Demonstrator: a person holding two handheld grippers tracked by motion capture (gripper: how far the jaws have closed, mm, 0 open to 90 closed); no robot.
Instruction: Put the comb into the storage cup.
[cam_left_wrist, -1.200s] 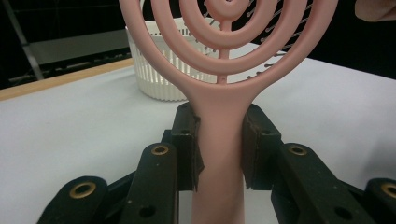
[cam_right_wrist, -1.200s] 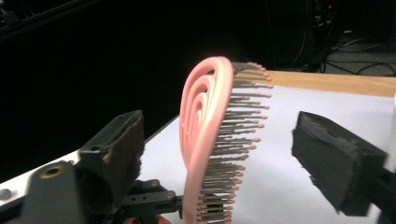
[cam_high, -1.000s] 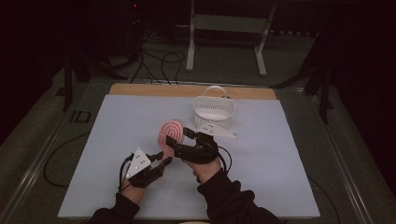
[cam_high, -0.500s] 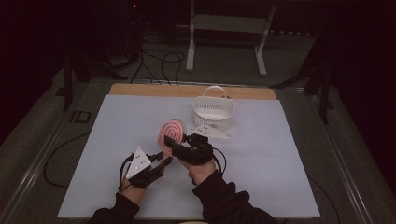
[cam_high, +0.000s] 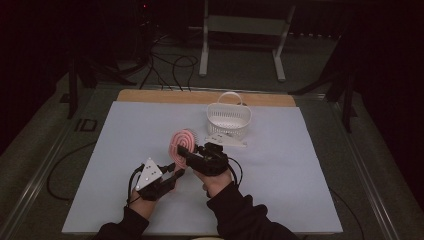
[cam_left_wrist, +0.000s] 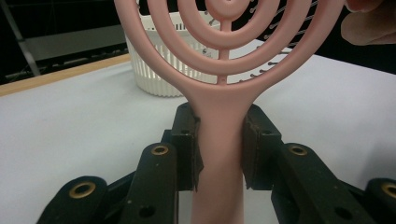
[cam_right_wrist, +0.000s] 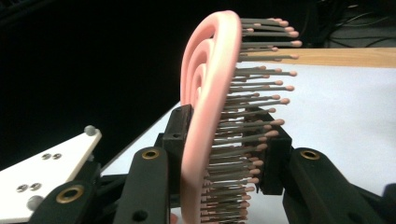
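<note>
A pink round hairbrush (cam_high: 184, 145) with grey bristles stands upright above the white mat. My left gripper (cam_high: 176, 174) is shut on its handle (cam_left_wrist: 219, 154), one pad pressed to each side, as the left gripper view (cam_left_wrist: 219, 144) shows. My right gripper (cam_high: 186, 155) comes in from the right onto the brush head. Its jaws have just been closing. In the right gripper view (cam_right_wrist: 224, 144) one pad lies against the pink back (cam_right_wrist: 205, 116) and the other meets the bristle tips.
A white slotted basket (cam_high: 229, 119) with a handle stands on the mat (cam_high: 300, 165) behind the brush, and appears in the left gripper view as well (cam_left_wrist: 154, 70). A wooden strip (cam_high: 200, 96) edges the mat's far side. Cables lie on the floor beyond.
My right gripper's jaws have closed onto the brush head. Both hands stay where they were, and the left grip on the handle is unchanged.
</note>
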